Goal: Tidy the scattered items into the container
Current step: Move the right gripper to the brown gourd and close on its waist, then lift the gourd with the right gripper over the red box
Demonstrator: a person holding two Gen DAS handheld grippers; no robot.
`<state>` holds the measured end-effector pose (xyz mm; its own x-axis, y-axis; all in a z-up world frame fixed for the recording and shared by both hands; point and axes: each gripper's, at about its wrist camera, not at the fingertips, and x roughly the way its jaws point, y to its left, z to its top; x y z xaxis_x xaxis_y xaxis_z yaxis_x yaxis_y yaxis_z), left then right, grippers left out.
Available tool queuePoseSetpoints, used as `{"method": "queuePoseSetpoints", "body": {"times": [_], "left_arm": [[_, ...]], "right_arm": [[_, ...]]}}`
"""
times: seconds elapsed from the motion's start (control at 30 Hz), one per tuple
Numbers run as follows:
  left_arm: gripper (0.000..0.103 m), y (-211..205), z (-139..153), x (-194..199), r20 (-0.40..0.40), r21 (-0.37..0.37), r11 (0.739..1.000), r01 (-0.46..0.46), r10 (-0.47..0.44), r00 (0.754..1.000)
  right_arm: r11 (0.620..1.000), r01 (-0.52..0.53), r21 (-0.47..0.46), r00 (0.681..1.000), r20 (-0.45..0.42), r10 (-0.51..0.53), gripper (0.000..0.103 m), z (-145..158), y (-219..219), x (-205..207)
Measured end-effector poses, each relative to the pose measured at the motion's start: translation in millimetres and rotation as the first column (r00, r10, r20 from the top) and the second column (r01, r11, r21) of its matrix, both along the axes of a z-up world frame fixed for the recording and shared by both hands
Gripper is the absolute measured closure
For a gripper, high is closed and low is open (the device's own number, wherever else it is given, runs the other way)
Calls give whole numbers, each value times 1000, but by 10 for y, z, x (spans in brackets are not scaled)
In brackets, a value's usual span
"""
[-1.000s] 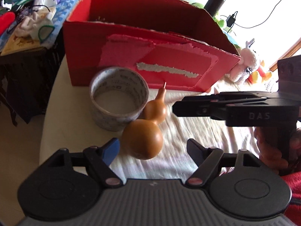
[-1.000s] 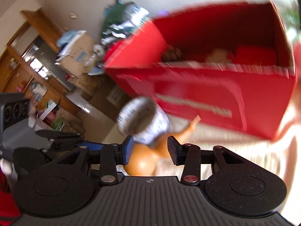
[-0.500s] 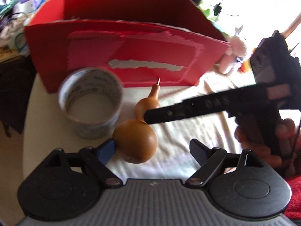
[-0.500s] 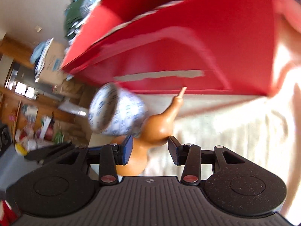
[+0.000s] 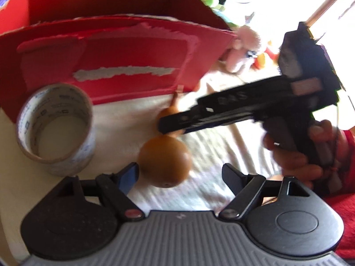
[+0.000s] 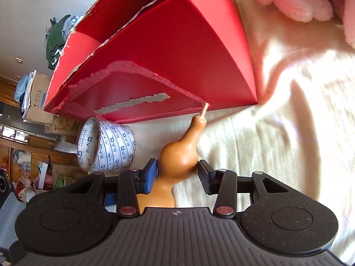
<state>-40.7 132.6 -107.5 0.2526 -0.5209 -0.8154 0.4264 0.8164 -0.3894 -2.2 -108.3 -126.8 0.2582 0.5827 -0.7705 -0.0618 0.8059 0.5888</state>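
Right gripper (image 6: 177,175): rolled and lowered onto the gourd (image 6: 177,157), its jaws now flanking the upper bulb, no visible gap on either side. Left gripper (image 5: 179,175): jaws lately narrowing slightly, closer around the lower bulb, not gripping.

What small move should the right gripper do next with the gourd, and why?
Probably close the right gripper on the gourd. Its upper bulb already sits between the open fingers, and it still lies on the cloth outside the red box.
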Motion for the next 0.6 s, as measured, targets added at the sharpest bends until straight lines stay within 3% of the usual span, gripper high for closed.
{"method": "queuePoseSetpoints", "body": {"times": [0.17, 0.2, 0.27, 0.47, 0.6], "left_arm": [[29, -208, -65, 29, 3, 56, 997, 52, -53, 999], [40, -248, -78, 23, 10, 70, 995, 71, -72, 997], [44, -319, -116, 21, -5, 63, 992, 108, -108, 994], [45, -347, -104, 18, 4, 55, 991, 119, -119, 993], [45, -390, 52, -56, 76, 71, 985, 158, -163, 984]], "right_arm": [[1000, -18, -17, 1000, 17, 18, 57, -2, 21, 12], [1000, -20, -20, 1000, 18, 20, 58, -12, -25, 20], [999, -25, -23, 999, 20, 25, 58, -8, 7, 55], [998, -54, -27, 998, 25, 55, 59, -15, 77, 85], [997, -68, 18, 997, 28, 68, 59, 23, 21, 104]]}}
